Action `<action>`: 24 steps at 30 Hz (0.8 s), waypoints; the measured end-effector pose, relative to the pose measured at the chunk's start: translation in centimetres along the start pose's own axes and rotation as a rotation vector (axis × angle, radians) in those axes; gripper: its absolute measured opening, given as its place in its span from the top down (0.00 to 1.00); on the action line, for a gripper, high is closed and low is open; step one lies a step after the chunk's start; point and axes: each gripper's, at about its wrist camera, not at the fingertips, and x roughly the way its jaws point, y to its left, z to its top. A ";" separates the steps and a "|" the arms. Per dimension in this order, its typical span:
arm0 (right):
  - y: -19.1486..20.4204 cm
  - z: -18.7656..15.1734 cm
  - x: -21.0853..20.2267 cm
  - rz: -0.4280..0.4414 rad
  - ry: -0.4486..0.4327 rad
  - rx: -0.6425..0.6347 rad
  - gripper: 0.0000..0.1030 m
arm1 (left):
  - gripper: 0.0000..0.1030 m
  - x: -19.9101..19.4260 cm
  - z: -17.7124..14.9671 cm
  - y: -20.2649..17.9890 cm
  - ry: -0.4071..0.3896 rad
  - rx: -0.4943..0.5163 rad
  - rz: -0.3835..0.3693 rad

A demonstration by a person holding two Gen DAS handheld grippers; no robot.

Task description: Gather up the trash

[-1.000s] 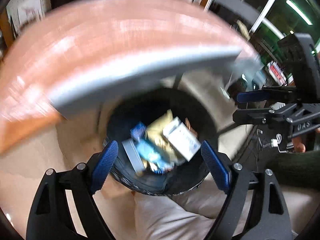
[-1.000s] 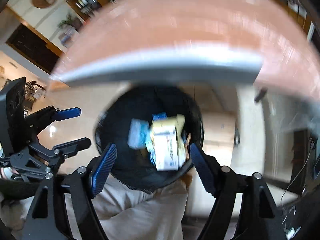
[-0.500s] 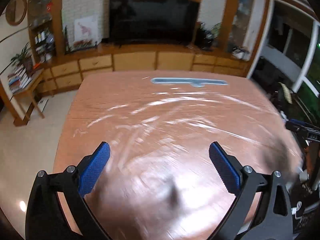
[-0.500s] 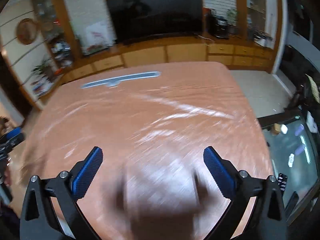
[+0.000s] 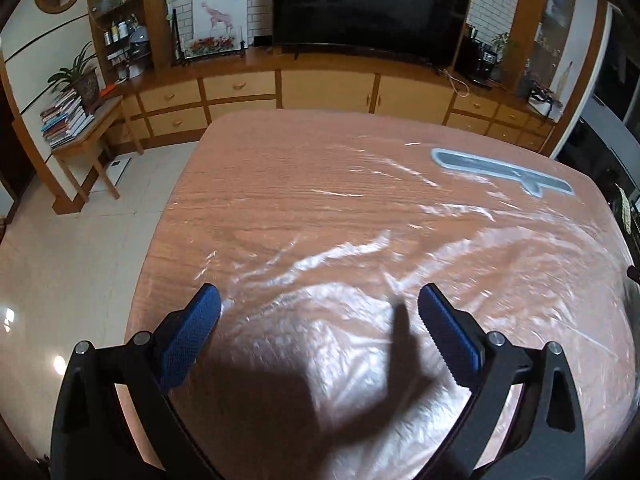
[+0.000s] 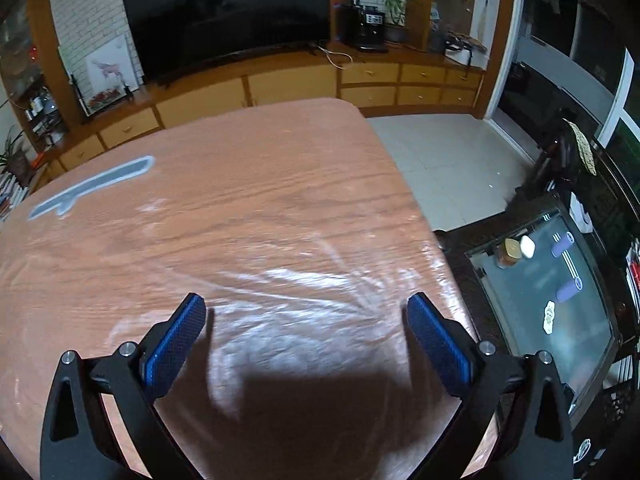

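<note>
Both views look down over a wooden table [image 5: 304,184] [image 6: 248,200] covered with clear plastic film. My left gripper [image 5: 320,312] hangs above its near part, jaws wide open, nothing between the blue pads. My right gripper [image 6: 306,320] is likewise open and bare above the table's near right part. No trash and no bin appear in either view. The only thing lying on the table is a long grey flat strip [image 5: 500,172] [image 6: 92,186] near the far edge.
A long wooden cabinet [image 5: 328,92] with a dark television [image 5: 372,4] stands beyond the table. A small side table with books [image 5: 76,128] is at the left. A low glass table [image 6: 548,292] with small items stands to the right, tiled floor [image 6: 448,160] between.
A second ago both grippers hung over a black bin holding trash below the table edge. Both have since swung up over the tabletop, and the bin has left both views. The jaws stand wider.
</note>
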 end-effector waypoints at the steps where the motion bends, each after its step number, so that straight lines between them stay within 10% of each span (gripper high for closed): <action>1: -0.2 0.0 0.3 -0.004 0.004 0.005 0.04 | 0.03 0.3 0.0 0.2 0.007 -0.006 -0.002; 24: -0.5 0.0 0.9 -0.024 -0.008 -0.023 0.03 | 0.01 1.1 0.2 -0.5 0.022 0.031 0.041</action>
